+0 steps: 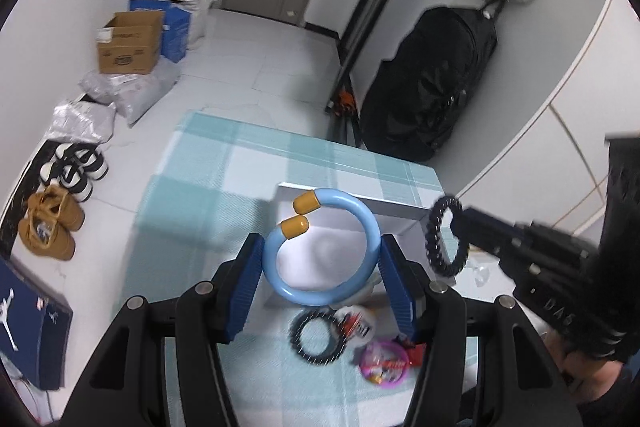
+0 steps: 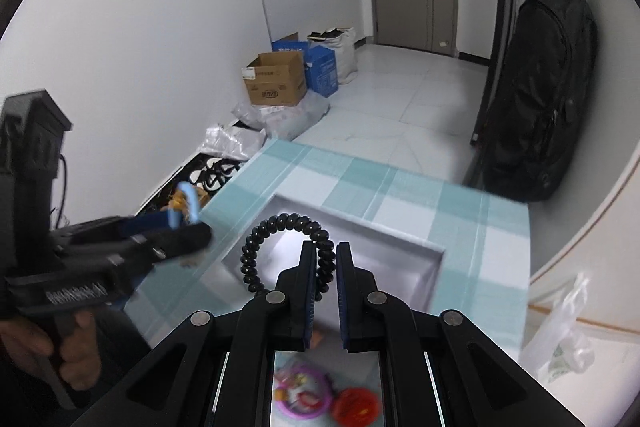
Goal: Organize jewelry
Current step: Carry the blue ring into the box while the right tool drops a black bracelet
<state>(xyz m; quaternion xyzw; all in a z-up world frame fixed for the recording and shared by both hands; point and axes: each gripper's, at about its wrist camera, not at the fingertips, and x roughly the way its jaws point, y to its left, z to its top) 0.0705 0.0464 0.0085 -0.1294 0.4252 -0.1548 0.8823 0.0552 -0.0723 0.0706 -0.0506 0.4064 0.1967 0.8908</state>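
My left gripper (image 1: 320, 259) is shut on a light blue bangle (image 1: 320, 247) with two yellow end caps, held above a white box (image 1: 400, 209) on the checked tablecloth. My right gripper (image 2: 323, 259) is shut on a black coiled bracelet (image 2: 256, 251) over the same box (image 2: 384, 263); it shows from the left wrist view (image 1: 456, 227) with the bracelet (image 1: 436, 239) hanging from it. The left gripper shows in the right wrist view (image 2: 176, 223) with the bangle (image 2: 188, 203). A black spiky ring (image 1: 316, 341), a pink ring (image 1: 384, 363) and a red-and-white piece (image 1: 358, 323) lie on the cloth.
The table with a teal checked cloth (image 1: 224, 163) ends at its far edge above a tiled floor. Cardboard and blue boxes (image 1: 132, 43), plastic bags and shoes (image 1: 52, 219) line the left wall. A black bag (image 1: 432, 79) hangs on the right. A plastic bag (image 2: 568, 331) lies at the right.
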